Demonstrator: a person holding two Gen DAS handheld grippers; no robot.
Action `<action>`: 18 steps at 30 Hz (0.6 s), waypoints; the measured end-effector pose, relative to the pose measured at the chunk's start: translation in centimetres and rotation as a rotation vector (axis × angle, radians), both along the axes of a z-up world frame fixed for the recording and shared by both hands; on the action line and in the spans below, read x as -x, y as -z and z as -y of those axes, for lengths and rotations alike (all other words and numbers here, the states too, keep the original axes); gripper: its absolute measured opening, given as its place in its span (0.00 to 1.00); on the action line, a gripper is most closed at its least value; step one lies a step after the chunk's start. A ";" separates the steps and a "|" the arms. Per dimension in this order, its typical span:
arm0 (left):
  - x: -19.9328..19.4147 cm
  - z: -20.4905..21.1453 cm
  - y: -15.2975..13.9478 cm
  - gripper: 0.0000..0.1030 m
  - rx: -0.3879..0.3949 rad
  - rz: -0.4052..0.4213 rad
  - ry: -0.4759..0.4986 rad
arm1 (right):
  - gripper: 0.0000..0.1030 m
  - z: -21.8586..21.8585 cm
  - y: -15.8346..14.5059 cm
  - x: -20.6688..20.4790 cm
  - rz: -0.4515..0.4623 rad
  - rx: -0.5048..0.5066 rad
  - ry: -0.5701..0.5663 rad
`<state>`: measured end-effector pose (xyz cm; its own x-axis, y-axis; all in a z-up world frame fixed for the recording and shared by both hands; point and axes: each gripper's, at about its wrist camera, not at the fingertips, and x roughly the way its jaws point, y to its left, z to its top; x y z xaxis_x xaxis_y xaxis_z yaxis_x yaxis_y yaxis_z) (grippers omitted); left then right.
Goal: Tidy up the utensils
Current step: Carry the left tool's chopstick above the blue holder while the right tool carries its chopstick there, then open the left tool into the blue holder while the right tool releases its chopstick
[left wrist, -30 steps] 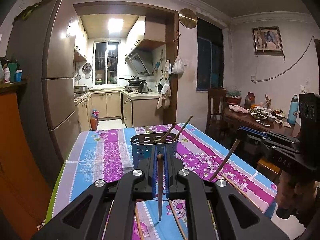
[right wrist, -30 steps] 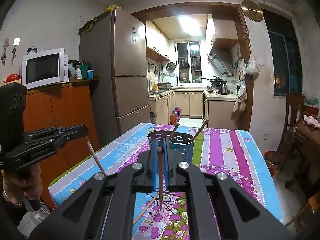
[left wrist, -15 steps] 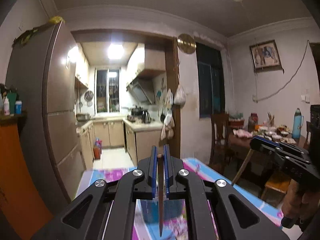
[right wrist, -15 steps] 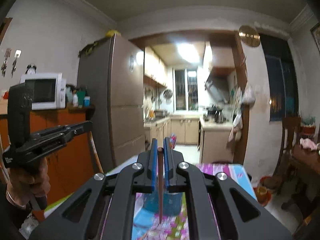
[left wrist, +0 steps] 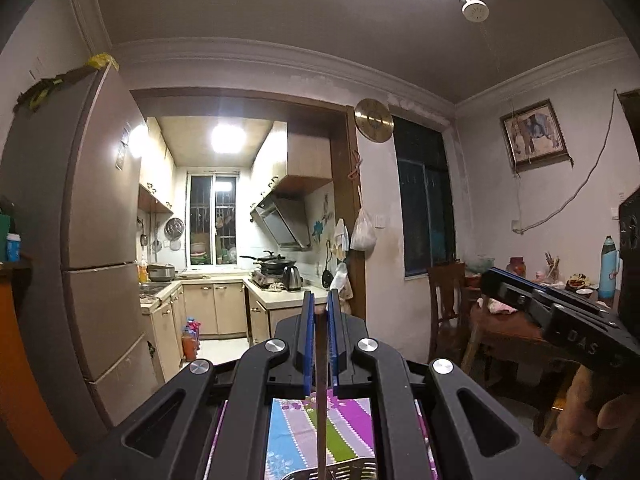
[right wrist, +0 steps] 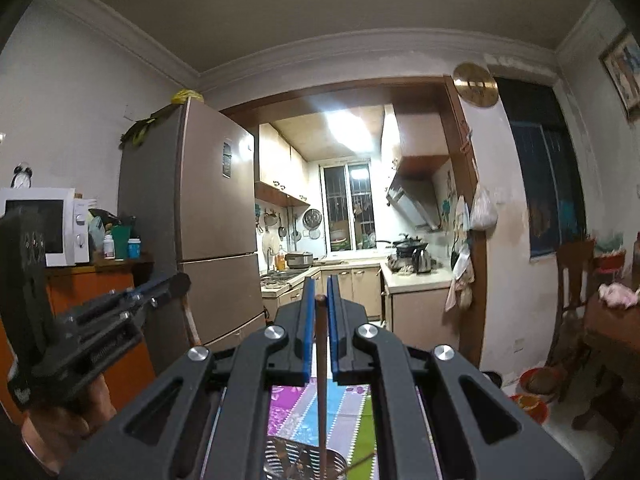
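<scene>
While both grippers point level at the kitchen doorway, each one pinches a chopstick. The left gripper (left wrist: 318, 312) has its blue pads squeezed tight on a thin brown chopstick (left wrist: 321, 400) that hangs straight down. Its lower end is over the utensil holder (left wrist: 360, 471) — a basket with slits, at the very bottom of the left wrist view. The holder stands on the striped, flowery tablecloth (left wrist: 292, 432). The right gripper (right wrist: 319, 300) is clamped on a second chopstick (right wrist: 321, 392) the same way, upright, and this one reaches down to the holder's rim — whether its tip is inside I cannot tell. More sticks lean in that holder.
</scene>
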<state>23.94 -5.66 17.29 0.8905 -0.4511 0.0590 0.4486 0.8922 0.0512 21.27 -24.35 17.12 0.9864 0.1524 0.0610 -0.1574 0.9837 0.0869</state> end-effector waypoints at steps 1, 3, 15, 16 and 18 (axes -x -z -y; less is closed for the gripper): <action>-0.7 0.4 0.2 0.07 -0.002 0.000 0.000 | 0.05 0.2 0.5 -0.9 -0.007 -0.015 0.000; -1.9 1.0 1.6 0.07 -0.018 -0.003 -0.014 | 0.05 0.5 1.4 -2.3 -0.024 -0.041 -0.003; -7.7 0.7 10.9 0.07 -0.027 -0.151 -0.043 | 0.05 1.0 10.0 -6.8 -0.161 -0.212 0.013; -8.0 0.7 11.5 0.07 -0.030 -0.165 -0.042 | 0.05 1.0 10.8 -6.9 -0.177 -0.221 0.011; -8.4 0.8 12.9 0.07 -0.038 -0.191 -0.046 | 0.05 0.8 11.6 -7.0 -0.196 -0.219 0.014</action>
